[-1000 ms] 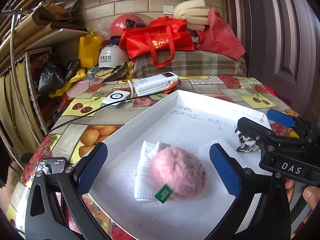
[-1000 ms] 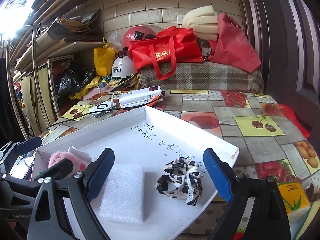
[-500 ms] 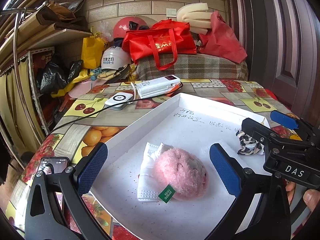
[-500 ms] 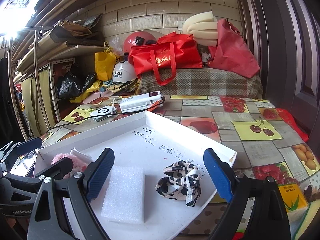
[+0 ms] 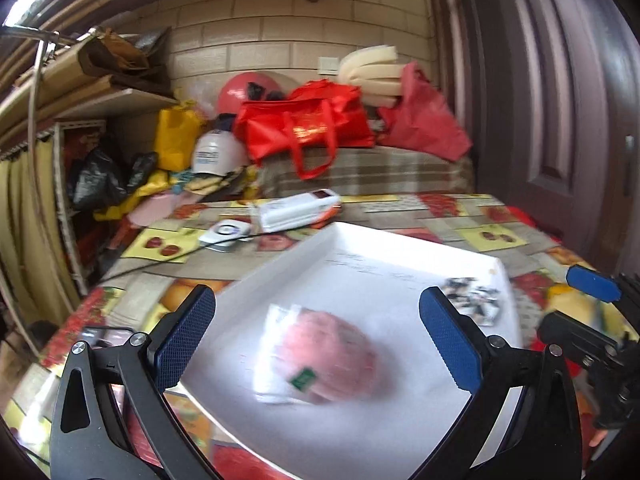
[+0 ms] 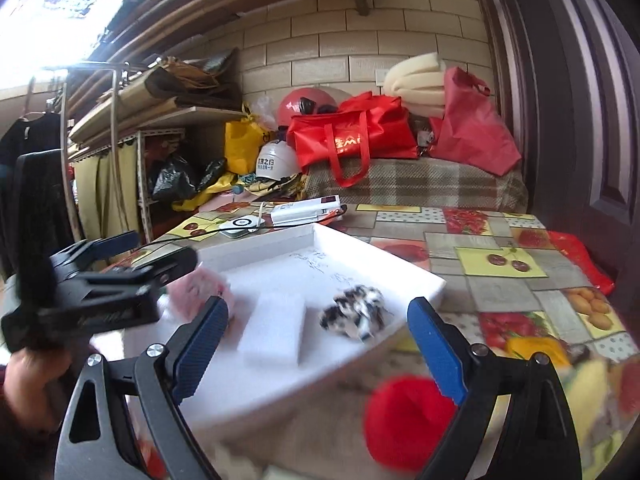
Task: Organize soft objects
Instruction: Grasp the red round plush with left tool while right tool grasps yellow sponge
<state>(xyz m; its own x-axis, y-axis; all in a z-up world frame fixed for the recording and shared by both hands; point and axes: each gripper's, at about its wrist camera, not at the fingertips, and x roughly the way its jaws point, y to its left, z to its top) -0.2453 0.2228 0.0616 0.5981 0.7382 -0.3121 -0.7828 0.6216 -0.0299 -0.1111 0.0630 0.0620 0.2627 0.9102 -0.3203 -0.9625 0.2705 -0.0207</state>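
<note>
A white foam tray (image 5: 280, 264) (image 6: 424, 280) lies on the fruit-print table. In it a pink fluffy item (image 5: 332, 356) (image 6: 196, 292) rests on a folded white face mask (image 5: 276, 332), beside a white foam block (image 6: 274, 328) and a black-and-white patterned hair tie (image 6: 356, 314) (image 5: 476, 300). My left gripper (image 5: 316, 340) hovers open above the pink item, touching nothing. My right gripper (image 6: 316, 340) is open over the tray's near edge, and it shows at the right edge of the left wrist view (image 5: 592, 312). A red fluffy ball (image 6: 404, 420) lies on the table by the right finger.
A white power bank (image 5: 296, 208) and a round white charger (image 5: 226, 232) with its cable lie behind the tray. Red bags (image 6: 352, 136), helmets and foam sheets pile on a plaid bench at the back. Shelves stand left, a dark door right. A hand (image 6: 28, 372) holds the left gripper.
Both grippers pulled back toward the table's near edge, the right one further. The red ball has come into the right wrist view. The tray's items have not moved.
</note>
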